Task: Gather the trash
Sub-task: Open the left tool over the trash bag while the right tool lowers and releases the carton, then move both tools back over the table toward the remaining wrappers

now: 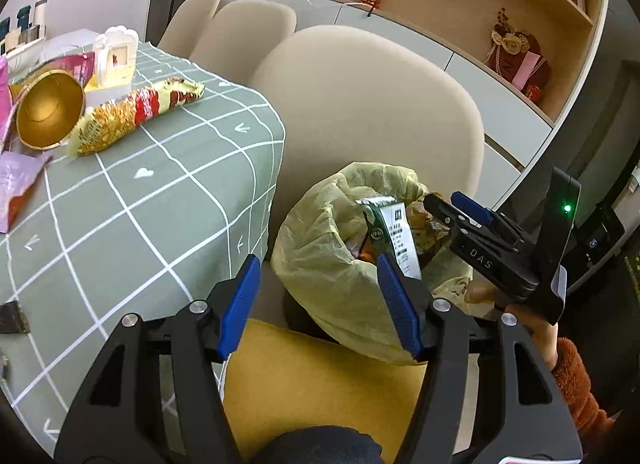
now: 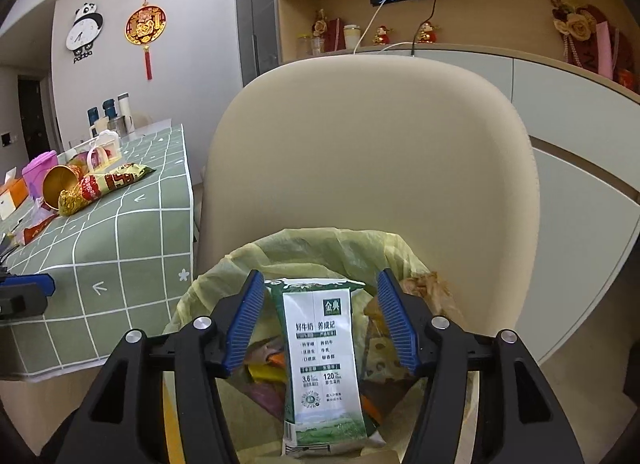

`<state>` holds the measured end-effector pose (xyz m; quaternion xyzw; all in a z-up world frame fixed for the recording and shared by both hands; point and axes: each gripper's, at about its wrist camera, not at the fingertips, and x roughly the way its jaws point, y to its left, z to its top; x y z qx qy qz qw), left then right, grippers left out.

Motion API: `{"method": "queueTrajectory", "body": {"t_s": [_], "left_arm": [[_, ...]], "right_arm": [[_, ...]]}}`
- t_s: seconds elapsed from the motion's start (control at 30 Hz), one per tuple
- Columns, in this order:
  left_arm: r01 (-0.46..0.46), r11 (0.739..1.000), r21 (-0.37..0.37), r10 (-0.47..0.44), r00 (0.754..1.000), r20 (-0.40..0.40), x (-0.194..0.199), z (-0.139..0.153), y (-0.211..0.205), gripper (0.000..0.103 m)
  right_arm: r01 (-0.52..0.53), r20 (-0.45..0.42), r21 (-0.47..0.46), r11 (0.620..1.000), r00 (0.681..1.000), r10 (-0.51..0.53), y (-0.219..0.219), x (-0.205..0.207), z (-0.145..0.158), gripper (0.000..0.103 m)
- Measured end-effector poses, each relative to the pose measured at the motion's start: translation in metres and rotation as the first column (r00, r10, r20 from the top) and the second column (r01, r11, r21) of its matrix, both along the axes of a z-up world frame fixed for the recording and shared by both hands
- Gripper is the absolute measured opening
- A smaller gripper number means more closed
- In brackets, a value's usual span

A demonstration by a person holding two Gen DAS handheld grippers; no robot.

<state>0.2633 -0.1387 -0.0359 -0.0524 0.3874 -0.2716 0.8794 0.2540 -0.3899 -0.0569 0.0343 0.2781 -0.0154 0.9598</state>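
Note:
A green and white milk carton [image 2: 326,360] stands in the mouth of a yellow-green trash bag [image 2: 320,252], free between the open jaws of my right gripper [image 2: 320,312]. The carton [image 1: 394,236] and the bag [image 1: 328,264] also show in the left wrist view, with the right gripper [image 1: 454,204] over the bag. My left gripper [image 1: 320,300] is open and empty beside the bag. On the green checked table [image 1: 132,220] lie a red and gold snack wrapper [image 1: 136,120], a gold cup [image 1: 50,108] on its side and pink wrappers [image 1: 16,184].
A beige chair [image 2: 372,152] stands right behind the bag, with more chairs [image 1: 240,32] along the table. A white box [image 1: 114,60] sits at the back of the table. A white cabinet [image 2: 580,152] with ornaments runs along the wall. A yellow cushion [image 1: 320,384] lies below.

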Motion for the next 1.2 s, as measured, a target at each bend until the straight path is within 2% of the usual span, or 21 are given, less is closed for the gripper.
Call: {"method": "queueTrajectory", "body": {"t_s": [0.23, 0.4, 0.43, 0.53, 0.67, 0.8, 0.97, 1.07, 1.2], "left_arm": [[-0.053, 0.998, 0.030, 0.051, 0.997, 0.054, -0.011, 0.028, 0.023, 0.058], [-0.161, 0.983, 0.082, 0.152, 0.982, 0.107, -0.019, 0.051, 0.076, 0.058], [-0.193, 0.977, 0.087, 0.182, 0.977, 0.114, -0.019, 0.055, 0.092, 0.058], [-0.303, 0.947, 0.108, 0.288, 0.949, 0.129, -0.019, 0.063, 0.144, 0.058], [-0.432, 0.887, 0.165, 0.419, 0.902, 0.108, -0.015, 0.060, 0.211, 0.058], [-0.473, 0.857, 0.204, 0.473, 0.879, 0.050, -0.008, 0.047, 0.255, 0.057], [-0.461, 0.855, 0.239, 0.485, 0.873, -0.047, 0.014, 0.022, 0.277, 0.057], [-0.441, 0.863, 0.246, 0.472, 0.878, -0.084, 0.025, 0.013, 0.276, 0.050], [-0.374, 0.889, 0.264, 0.404, 0.912, -0.066, 0.039, 0.009, 0.265, 0.042]], "right_arm": [[-0.030, 0.027, 0.014, 0.999, 0.999, 0.030, 0.018, -0.013, 0.016, 0.056], [-0.108, 0.047, 0.037, 0.993, 0.993, 0.106, 0.043, -0.017, 0.032, 0.056], [-0.124, 0.048, 0.041, 0.991, 0.991, 0.122, 0.048, -0.018, 0.034, 0.056], [-0.254, 0.034, 0.098, 0.962, 0.967, 0.252, 0.073, -0.014, 0.038, 0.056], [-0.343, 0.033, 0.100, 0.934, 0.939, 0.342, 0.110, -0.009, 0.040, 0.056], [-0.412, 0.023, 0.089, 0.907, 0.911, 0.411, 0.149, -0.003, 0.040, 0.056], [-0.466, 0.013, 0.096, 0.880, 0.884, 0.467, 0.184, 0.000, 0.042, 0.056], [-0.493, -0.001, 0.051, 0.868, 0.869, 0.494, 0.205, -0.006, 0.045, 0.056], [-0.514, -0.030, 0.009, 0.858, 0.857, 0.514, 0.224, -0.009, 0.047, 0.056]]}}
